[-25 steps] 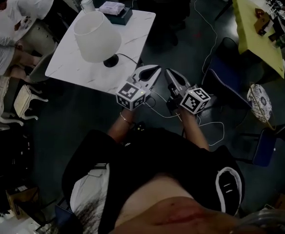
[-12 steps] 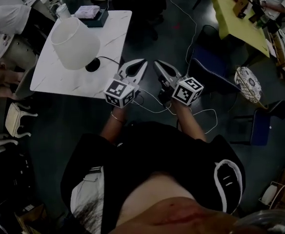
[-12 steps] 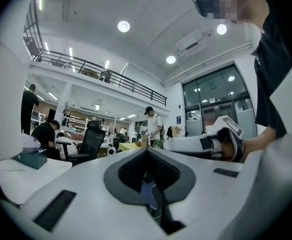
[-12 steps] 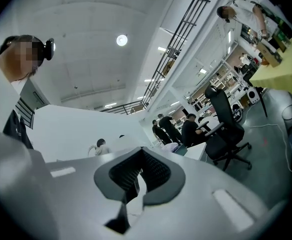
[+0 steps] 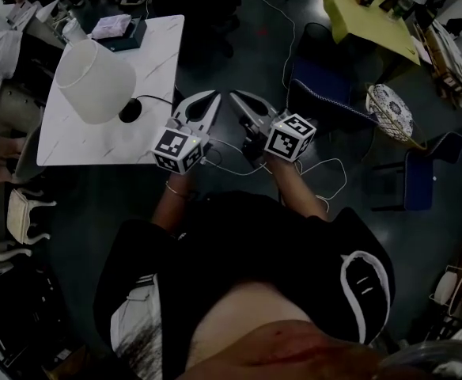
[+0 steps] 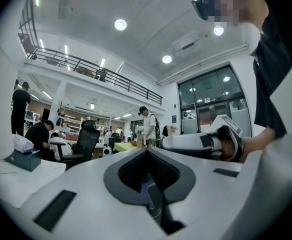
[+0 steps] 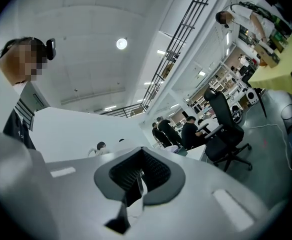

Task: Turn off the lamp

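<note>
Head view: white-shaded, black-based table lamp (image 5: pixel 95 82) now further left, well apart from left gripper (image 5: pixel 213 96) and right gripper (image 5: pixel 236 96). Both clamped closed, empty. Shade looks unlit; switch-off likely done.

The worktop's (image 5: pixel 73 143) near strip lies bare, just beside the left tongs (image 5: pixel 212 96). The lamp (image 5: pixel 96 81) fills its middle, and a box (image 5: pixel 119 30) blocks the far end. A blue chair (image 5: pixel 326 101) stands near the right tongs (image 5: pixel 236 96). Ahead of both tongs the floor (image 5: pixel 243 50) is open, with cables (image 5: pixel 331 165) trailing closer in.
</note>
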Available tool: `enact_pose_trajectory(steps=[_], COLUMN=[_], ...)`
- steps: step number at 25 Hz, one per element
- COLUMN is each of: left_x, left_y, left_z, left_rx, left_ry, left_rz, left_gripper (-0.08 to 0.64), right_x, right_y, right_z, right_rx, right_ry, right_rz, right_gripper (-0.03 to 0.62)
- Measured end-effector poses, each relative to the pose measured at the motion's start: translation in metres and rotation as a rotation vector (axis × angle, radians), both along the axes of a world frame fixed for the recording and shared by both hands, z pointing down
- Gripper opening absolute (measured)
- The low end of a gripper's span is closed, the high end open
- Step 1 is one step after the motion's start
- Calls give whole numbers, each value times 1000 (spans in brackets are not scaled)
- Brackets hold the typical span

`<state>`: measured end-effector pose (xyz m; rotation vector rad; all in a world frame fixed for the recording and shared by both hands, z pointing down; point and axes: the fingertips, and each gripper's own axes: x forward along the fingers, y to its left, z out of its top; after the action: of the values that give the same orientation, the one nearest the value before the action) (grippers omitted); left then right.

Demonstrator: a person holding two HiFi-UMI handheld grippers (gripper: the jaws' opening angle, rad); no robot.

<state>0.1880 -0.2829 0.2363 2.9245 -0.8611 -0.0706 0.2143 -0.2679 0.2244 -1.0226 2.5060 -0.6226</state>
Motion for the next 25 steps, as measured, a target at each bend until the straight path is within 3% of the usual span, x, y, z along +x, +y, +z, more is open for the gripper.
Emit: enact_pose_trajectory(steps=[19,25], left_x=[-18,-9], left_y=[12,5], left_z=[7,0], left_rx=[-67,-43], left_ry=[-2,0], left_rz=[-67,-57], left_gripper=[6,6], right_x=[-9,4], right_y=[11,5], right_z=[6,-2], right_rx=[-39,-19], right_ry=[-7,-8], right_rz=[-19,6], right_gripper=[0,0])
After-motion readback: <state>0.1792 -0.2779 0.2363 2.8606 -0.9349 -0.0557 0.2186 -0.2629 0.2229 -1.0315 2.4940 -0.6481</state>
